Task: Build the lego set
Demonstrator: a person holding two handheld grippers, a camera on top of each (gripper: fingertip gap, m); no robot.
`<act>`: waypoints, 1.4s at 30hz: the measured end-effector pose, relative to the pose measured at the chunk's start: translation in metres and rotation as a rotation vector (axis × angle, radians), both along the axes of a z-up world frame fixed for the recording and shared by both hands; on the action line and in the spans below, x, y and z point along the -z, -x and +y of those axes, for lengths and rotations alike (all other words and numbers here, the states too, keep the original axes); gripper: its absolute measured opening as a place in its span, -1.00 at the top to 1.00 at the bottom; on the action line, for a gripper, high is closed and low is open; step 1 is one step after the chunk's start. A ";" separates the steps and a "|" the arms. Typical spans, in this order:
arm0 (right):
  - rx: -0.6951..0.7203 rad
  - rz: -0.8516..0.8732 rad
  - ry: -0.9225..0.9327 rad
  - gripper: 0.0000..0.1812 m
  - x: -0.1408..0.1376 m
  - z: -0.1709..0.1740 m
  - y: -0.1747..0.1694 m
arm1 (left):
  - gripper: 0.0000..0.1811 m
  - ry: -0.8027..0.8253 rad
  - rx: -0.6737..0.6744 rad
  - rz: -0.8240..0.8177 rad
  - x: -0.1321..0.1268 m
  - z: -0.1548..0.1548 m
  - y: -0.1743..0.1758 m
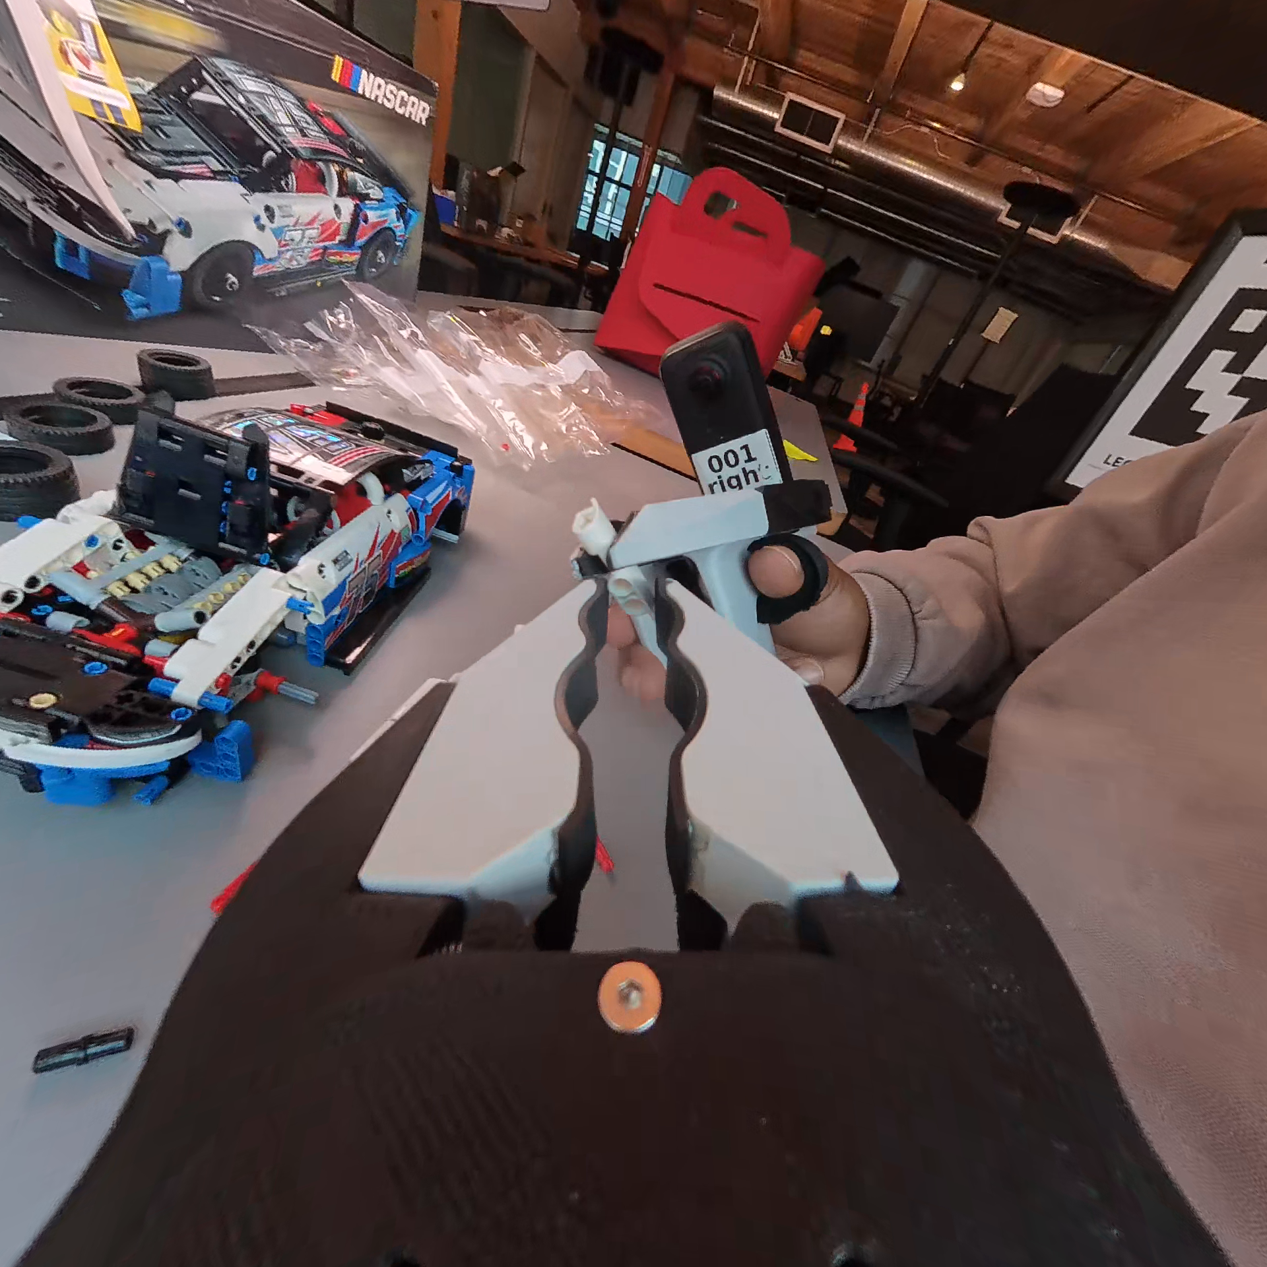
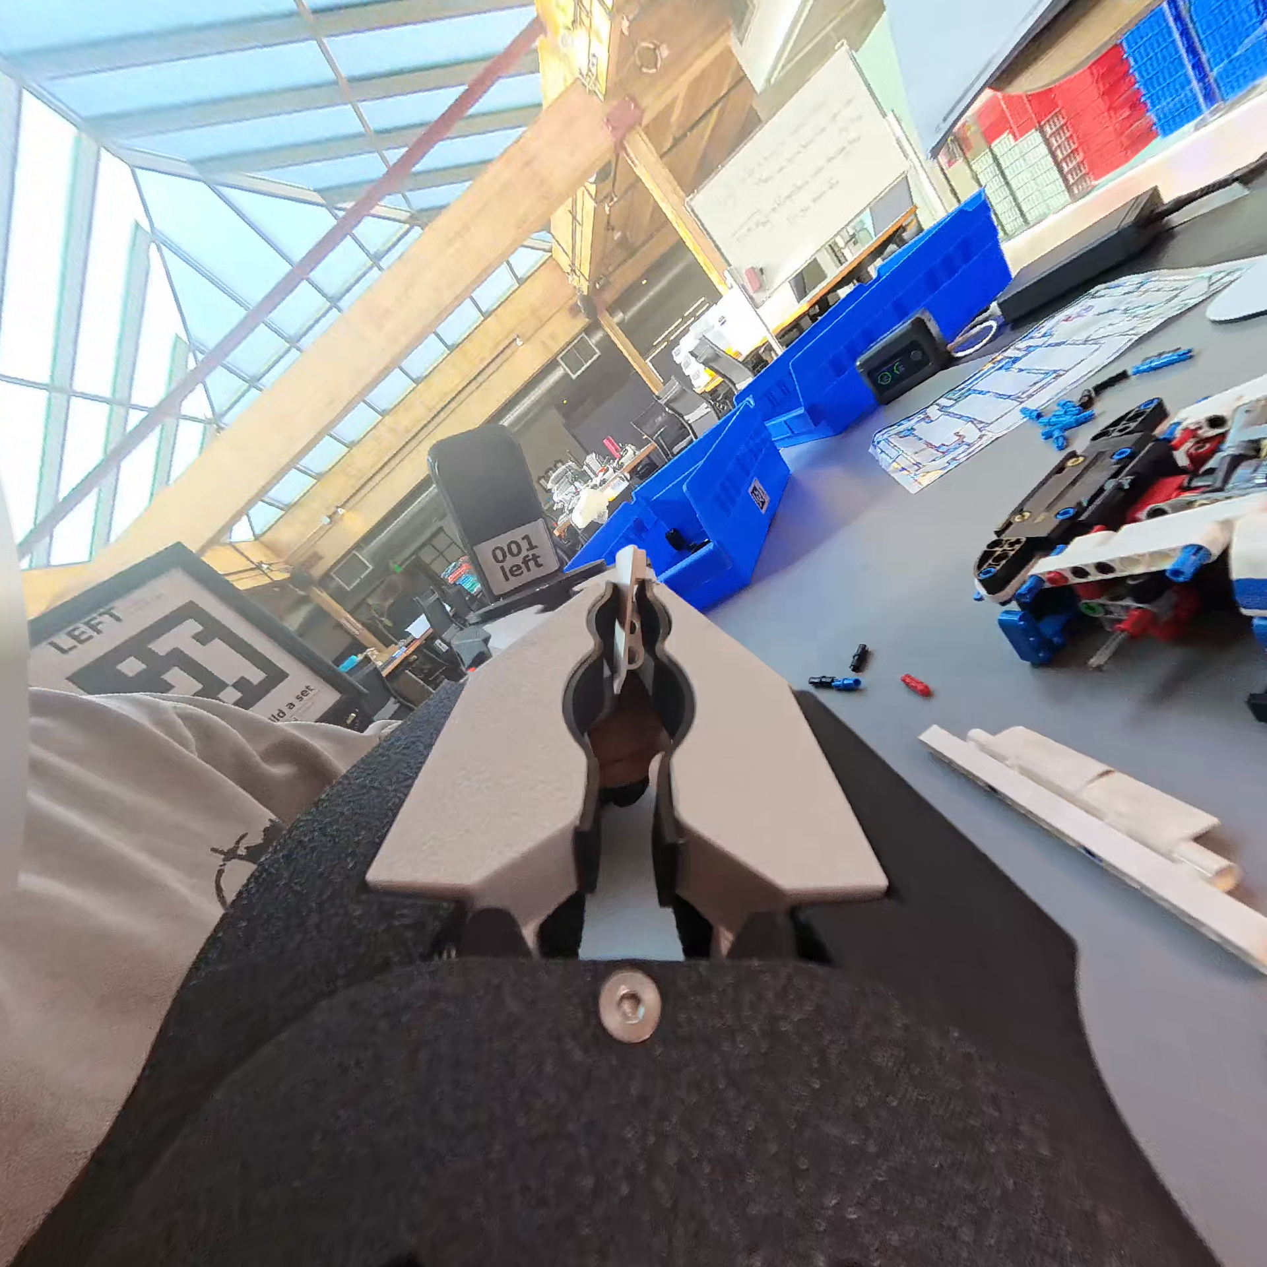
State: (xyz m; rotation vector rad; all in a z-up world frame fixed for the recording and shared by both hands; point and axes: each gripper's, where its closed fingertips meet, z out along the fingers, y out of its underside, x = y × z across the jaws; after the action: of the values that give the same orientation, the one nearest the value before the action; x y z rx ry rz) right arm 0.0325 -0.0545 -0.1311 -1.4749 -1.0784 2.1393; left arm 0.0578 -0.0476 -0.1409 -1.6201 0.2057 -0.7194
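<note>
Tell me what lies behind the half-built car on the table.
In the left wrist view, behind the car lie loose black tyres and crumpled clear bags, with the set's box standing farther back. The table right behind the raised black panel is hidden.

Black textured gripper bodies [image 1: 631, 603] [image 2: 627, 617] with pale grey wavy-edged fingers [image 1: 480, 754], silver centre screws [image 1: 629, 995], beige sweatshirt sleeve [image 1: 1028, 583].

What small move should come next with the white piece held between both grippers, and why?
Probably press the two grippers gently together to seat the join. In the left wrist view the left gripper pinches one end of the white piece while the right gripper grips the other end, above the table, away from the car. How far it has seated is unclear.
</note>
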 end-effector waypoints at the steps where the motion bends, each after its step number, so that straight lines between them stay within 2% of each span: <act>1: 0.004 0.004 -0.005 0.96 0.001 0.000 0.000 | 0.89 0.016 0.008 -0.031 0.000 0.000 0.001; 5: -0.067 0.021 -0.067 0.95 0.000 -0.007 -0.002 | 0.94 0.075 0.085 -0.086 0.002 -0.006 0.002; 8: -0.204 0.013 -0.243 0.87 0.006 -0.017 -0.009 | 0.94 0.149 0.193 -0.014 0.013 -0.018 0.001; 11: -0.303 -0.017 -0.480 0.83 0.024 -0.029 -0.018 | 0.94 0.206 0.257 0.075 0.029 -0.029 -0.002; 14: -0.316 -0.033 -0.568 0.95 0.035 -0.035 -0.019 | 0.94 0.253 0.330 0.094 0.038 -0.036 -0.012; 17: -0.273 -0.055 -0.486 0.95 0.032 -0.028 -0.015 | 0.94 0.241 0.298 0.100 0.038 -0.032 -0.008; 19: -0.200 -0.073 -0.323 0.95 0.025 -0.017 -0.007 | 0.93 0.198 0.224 0.111 0.033 -0.025 -0.001; 21: -0.091 -0.082 -0.115 0.96 0.017 -0.001 0.002 | 0.77 0.152 0.121 0.202 0.032 -0.018 0.006; 23: -0.031 -0.101 0.035 0.96 0.017 0.007 0.008 | 0.74 0.118 0.020 0.288 0.031 -0.010 0.010; 26: 0.007 -0.137 0.022 0.95 0.025 0.001 0.011 | 0.81 0.091 -0.107 0.378 0.029 -0.001 0.019; 29: 0.000 -0.166 -0.007 0.95 0.031 -0.002 0.011 | 0.87 0.108 -0.113 0.460 0.035 -0.002 0.022; 31: -0.042 -0.178 -0.058 0.95 0.034 -0.005 0.010 | 0.87 0.139 -0.074 0.450 0.039 -0.005 0.022; 33: -0.148 -0.183 -0.182 0.95 0.037 -0.014 0.005 | 0.88 0.176 0.029 0.373 0.040 -0.012 0.018; 35: -0.301 -0.191 -0.398 0.88 0.045 -0.022 -0.009 | 0.88 0.199 0.117 0.370 0.045 -0.023 0.019; 39: -0.490 -0.217 -1.003 0.88 0.089 -0.017 -0.039 | 0.88 0.370 0.251 0.399 0.079 -0.040 0.022; 42: -0.583 -0.267 -1.208 0.88 0.110 -0.015 -0.044 | 0.88 0.443 0.318 0.462 0.099 -0.047 0.015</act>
State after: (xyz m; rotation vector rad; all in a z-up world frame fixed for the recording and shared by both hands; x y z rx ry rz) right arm 0.0760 -0.0693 -0.2415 -0.8553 -2.4805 0.9975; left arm 0.0424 -0.0947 -0.2395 -2.1985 0.6887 -0.6462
